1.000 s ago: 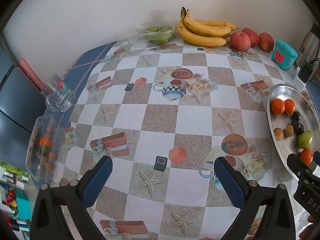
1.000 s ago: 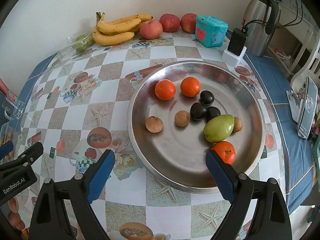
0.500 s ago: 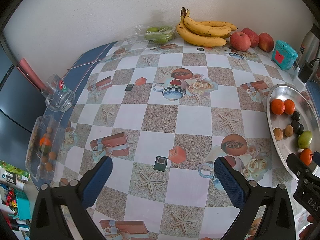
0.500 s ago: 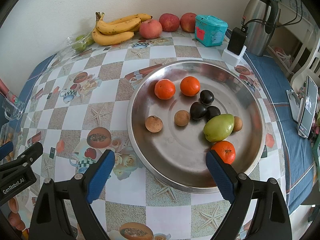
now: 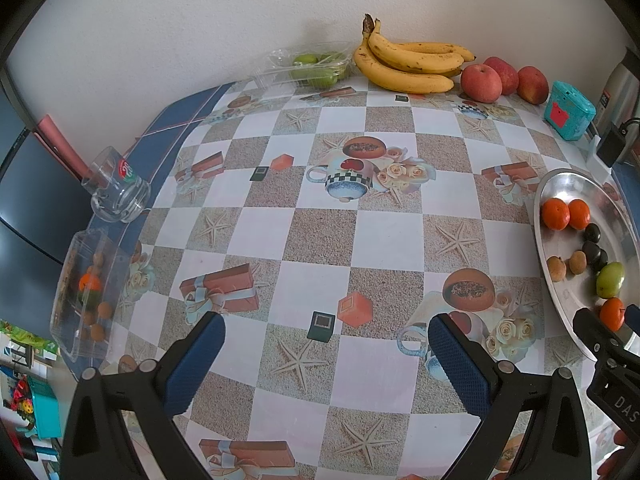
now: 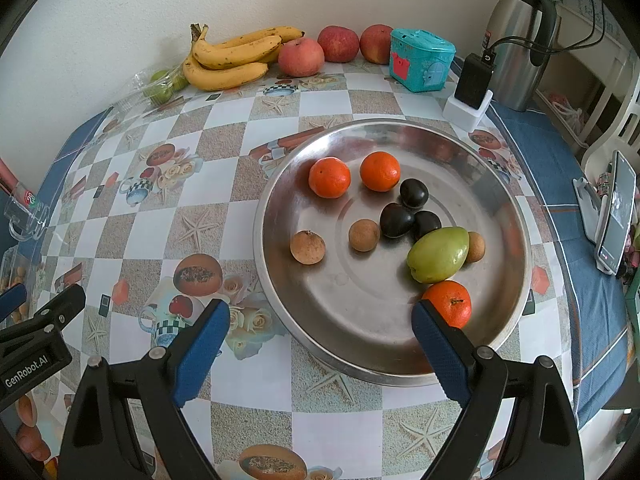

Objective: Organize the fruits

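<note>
- Fruit lies loose in a round metal tray (image 6: 516,240) on the bench (image 6: 224,216), straight ahead of the right tongs (image 6: 320,332).
- Both blue pads of the right tongs stand wide apart with nothing between them; the near rim of the tray shows in the gap.
- Nearest is an orange mandarin (image 6: 450,304), just beyond the right-hand pad of those tongs; whether they touch cannot be told.
- Just behind it sits a green mango-like fruit (image 6: 438,254), against a small brown fruit (image 6: 476,246).
- Two more brown round fruits (image 6: 308,247) rest toward the tray's left side, near the middle.
- Three dark plums (image 6: 396,220) cluster past the green fruit.
- Two further mandarins (image 6: 330,178) sit side by side at the far part of the tray.
- The left tongs (image 5: 326,354) hang over bare patterned cloth, pads wide apart and holding nothing; the tray is off to their right, well apart.
- A clear box (image 5: 86,292) with small fruit lies at the bench's left edge, a glass mug (image 5: 116,192) beyond it.
- Along the far wall lie bananas (image 6: 232,60), three red apples (image 6: 300,56), a bag of green fruit (image 5: 316,66), a teal tin (image 6: 420,60) and a steel flask (image 6: 520,36).
</note>
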